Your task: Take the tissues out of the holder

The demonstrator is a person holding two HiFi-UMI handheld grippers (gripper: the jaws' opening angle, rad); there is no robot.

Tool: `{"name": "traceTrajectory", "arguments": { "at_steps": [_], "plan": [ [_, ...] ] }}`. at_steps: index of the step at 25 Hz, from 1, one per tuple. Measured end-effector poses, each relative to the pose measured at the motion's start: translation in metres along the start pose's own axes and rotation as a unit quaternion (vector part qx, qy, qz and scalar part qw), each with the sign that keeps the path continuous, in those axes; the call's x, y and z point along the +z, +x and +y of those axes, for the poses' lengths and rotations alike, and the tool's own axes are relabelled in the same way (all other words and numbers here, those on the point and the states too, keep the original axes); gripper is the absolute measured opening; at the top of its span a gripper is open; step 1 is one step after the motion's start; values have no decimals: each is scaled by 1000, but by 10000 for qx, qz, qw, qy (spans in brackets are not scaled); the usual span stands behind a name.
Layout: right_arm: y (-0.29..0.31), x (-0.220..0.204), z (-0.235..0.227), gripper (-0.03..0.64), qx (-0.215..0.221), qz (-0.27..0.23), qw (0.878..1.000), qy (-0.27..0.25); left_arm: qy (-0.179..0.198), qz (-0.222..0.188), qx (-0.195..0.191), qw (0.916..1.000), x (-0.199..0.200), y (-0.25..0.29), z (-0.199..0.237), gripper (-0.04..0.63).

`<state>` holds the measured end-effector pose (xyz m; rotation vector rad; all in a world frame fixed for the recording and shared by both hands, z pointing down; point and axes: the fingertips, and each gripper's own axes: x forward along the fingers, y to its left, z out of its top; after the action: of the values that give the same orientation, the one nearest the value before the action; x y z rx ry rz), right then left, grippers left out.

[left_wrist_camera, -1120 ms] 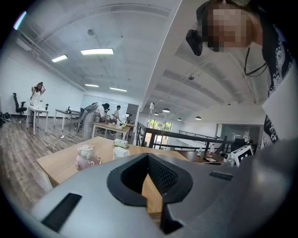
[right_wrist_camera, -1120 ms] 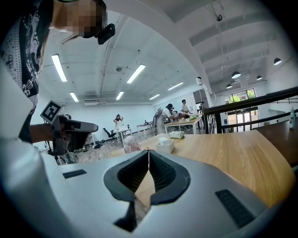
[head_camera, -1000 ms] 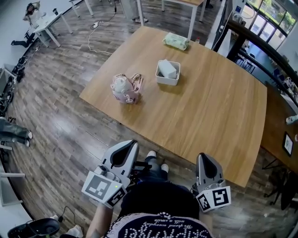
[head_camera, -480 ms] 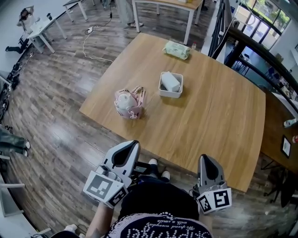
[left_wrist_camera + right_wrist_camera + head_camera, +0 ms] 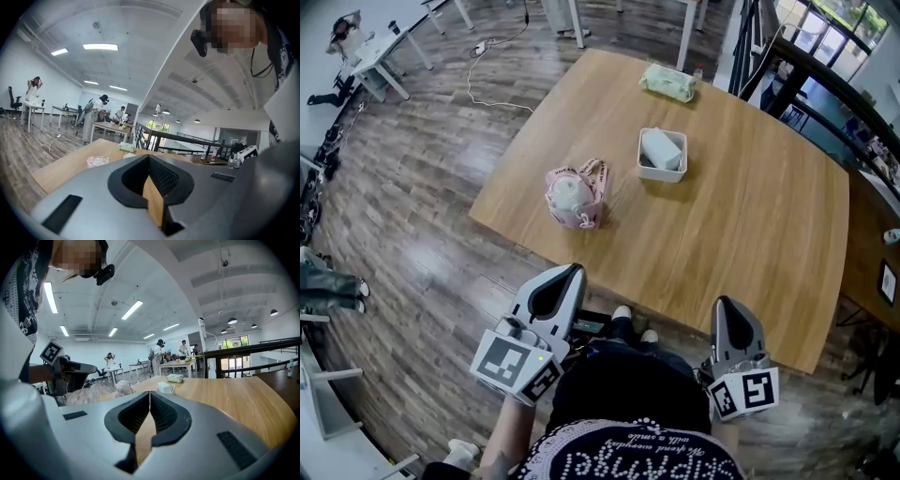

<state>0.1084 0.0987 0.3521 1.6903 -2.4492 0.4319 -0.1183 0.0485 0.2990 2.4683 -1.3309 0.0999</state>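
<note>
**Tool state.** The left gripper [image 5: 565, 275] and the right gripper [image 5: 727, 305] are held low against the person's body, short of the near edge of the table [image 5: 750, 216]. In each gripper view the two jaws are seen pressed together along their full length, with nothing between them. Both tools are therefore fully closed and empty. This carried posture is judged to be a standby position, with the jaws pointed forward toward the table.

**Location of the work item.** A white box [image 5: 649, 171] is set near the middle of the table and is taken to be the holder. A pale pack of tissues [image 5: 662, 148] is lodged inside it, tilted, with its upper part raised above the rim. That raised part is what can be gripped from above without the box wall being touched.

**Other items.** A pink basket [image 5: 577, 195] with something white in it is placed just to the left of the box, apart from it. A green pack [image 5: 668, 82] is laid near the far edge, well apart from both.

**Task status.** The task is judged not to have started. The box is well out of reach of both grippers. A jaw must be opened before the pack can be taken.
</note>
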Motion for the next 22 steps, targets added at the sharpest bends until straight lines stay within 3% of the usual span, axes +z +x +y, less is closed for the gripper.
{"name": "traceTrajectory", "arguments": {
  "at_steps": [13,22],
  "plan": [
    [3,-10,0,12,-102,218,9997,94,-203,236,19,9995,-11,6,5,5],
    [23,2,-17,12,156,244,9996,68,-244,148,190,9994,3,26,-3,5]
  ]
}}
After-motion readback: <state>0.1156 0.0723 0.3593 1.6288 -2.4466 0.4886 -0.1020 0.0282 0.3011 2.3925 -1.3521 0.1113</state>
